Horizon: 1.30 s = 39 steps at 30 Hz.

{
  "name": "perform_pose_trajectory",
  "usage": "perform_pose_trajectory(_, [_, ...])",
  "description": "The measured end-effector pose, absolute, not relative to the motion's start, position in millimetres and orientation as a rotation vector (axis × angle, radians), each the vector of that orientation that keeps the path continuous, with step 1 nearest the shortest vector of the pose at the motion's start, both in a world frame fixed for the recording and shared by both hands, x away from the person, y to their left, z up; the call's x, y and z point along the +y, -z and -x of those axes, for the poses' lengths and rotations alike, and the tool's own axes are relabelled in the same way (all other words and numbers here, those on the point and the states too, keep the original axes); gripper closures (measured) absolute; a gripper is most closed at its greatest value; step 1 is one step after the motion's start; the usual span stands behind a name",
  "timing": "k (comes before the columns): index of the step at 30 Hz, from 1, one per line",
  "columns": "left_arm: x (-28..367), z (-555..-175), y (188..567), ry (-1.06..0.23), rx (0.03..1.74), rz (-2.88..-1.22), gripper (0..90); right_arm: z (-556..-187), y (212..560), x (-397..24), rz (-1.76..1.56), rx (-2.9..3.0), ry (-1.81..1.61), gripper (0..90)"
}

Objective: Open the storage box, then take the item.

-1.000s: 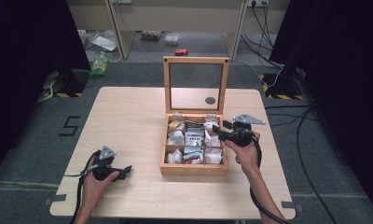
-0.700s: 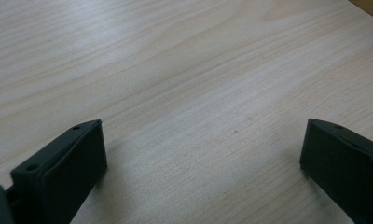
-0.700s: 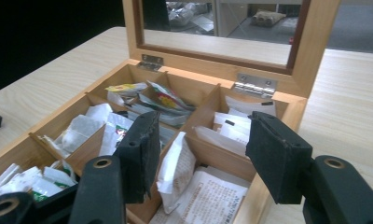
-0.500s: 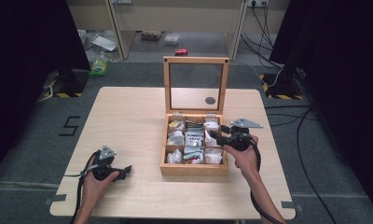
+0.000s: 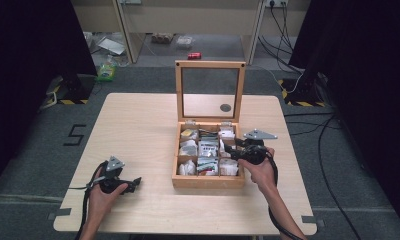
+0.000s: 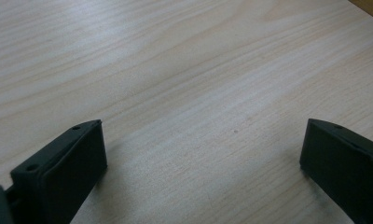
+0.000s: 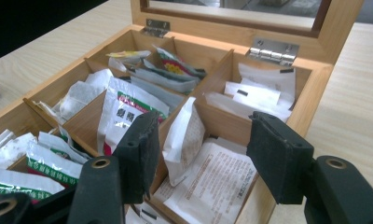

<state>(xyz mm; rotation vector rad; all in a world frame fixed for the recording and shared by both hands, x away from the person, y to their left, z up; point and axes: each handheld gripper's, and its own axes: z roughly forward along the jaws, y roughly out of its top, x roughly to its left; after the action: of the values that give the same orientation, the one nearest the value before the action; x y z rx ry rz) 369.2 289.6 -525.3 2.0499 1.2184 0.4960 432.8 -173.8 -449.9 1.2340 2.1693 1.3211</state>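
A wooden box (image 5: 208,182) with several compartments of tea sachets stands mid-table, its glass lid (image 5: 210,65) propped upright. My right gripper (image 5: 228,146) hovers over the box's right column, held by a hand. In the right gripper view the jaws of that gripper (image 7: 203,149) stand open around an upright white sachet (image 7: 184,133) without pressing it; a printed paper sachet (image 7: 212,182) lies below. My left gripper (image 5: 134,184) rests on the table (image 5: 138,125) at the front left. Its open jaws (image 6: 203,154) have bare wood (image 6: 175,70) between them.
The box's hinged back wall (image 7: 273,49) and right wall (image 7: 315,74) rise close behind and beside the right jaw. Green-and-white packets (image 7: 124,112) fill the middle compartments. Cables (image 5: 333,150) trail over the floor to the right; clutter (image 5: 106,70) lies on the floor beyond the table.
My right gripper has sunk a little and edged left over the box's right column. The left gripper and the box have stayed put.
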Motion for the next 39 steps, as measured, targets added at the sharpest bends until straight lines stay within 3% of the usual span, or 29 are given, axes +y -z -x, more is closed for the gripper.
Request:
perform_pose_trajectory(18, [290, -368, 525, -0.499, 1.223, -2.048, 0.0, -438, 456, -163, -1.234, 2.215, -1.265, 47.0])
perform_pose_trajectory(31, [290, -367, 525, -0.499, 1.223, -2.045, 0.0, -441, 463, -157, -1.228, 2.251, -1.232, 60.1])
perform_pose_trajectory(39, [290, -367, 525, -0.499, 1.223, -2.045, 0.0, -441, 465, -163, -1.239, 2.242, -1.275, 73.9])
